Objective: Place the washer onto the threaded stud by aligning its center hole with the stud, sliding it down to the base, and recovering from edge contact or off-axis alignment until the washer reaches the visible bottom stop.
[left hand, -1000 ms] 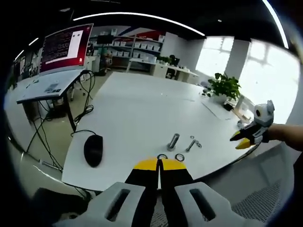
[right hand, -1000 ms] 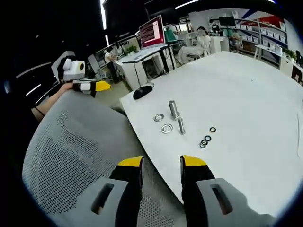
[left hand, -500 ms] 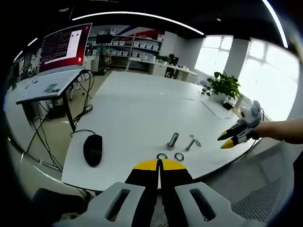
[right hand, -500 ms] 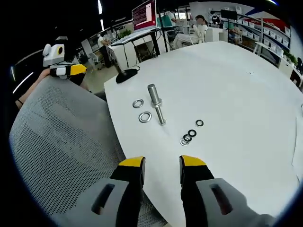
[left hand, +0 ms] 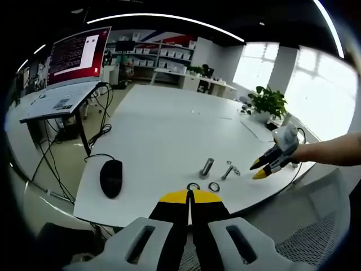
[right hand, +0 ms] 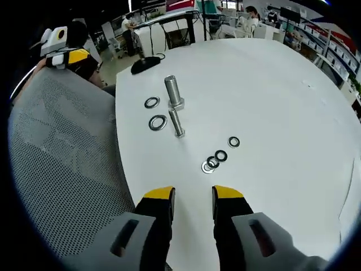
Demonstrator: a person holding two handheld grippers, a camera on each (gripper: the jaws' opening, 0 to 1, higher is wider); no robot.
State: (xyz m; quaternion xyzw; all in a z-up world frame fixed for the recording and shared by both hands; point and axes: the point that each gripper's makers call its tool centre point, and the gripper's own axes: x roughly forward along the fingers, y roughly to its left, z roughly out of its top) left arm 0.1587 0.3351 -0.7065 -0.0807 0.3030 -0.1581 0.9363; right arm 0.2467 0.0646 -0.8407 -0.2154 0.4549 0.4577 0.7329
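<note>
Right hand-held gripper (right hand: 192,195), jaws apart and empty, should drop onto a washer (right hand: 158,122) by the desk (right hand: 271,90) near edge beside the upright stud (right hand: 173,91); left hand-held gripper (left hand: 190,196) closed, idle.

Each tool (right hand: 192,195) — grey slotted body, black jaws, yellow tips.

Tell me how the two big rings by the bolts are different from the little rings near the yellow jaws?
The two big washers look wider and lie apart, left of the bolts. The small washers look smaller and darker; some bunch together and overlap. Both groups lie flat on the white table.
</note>
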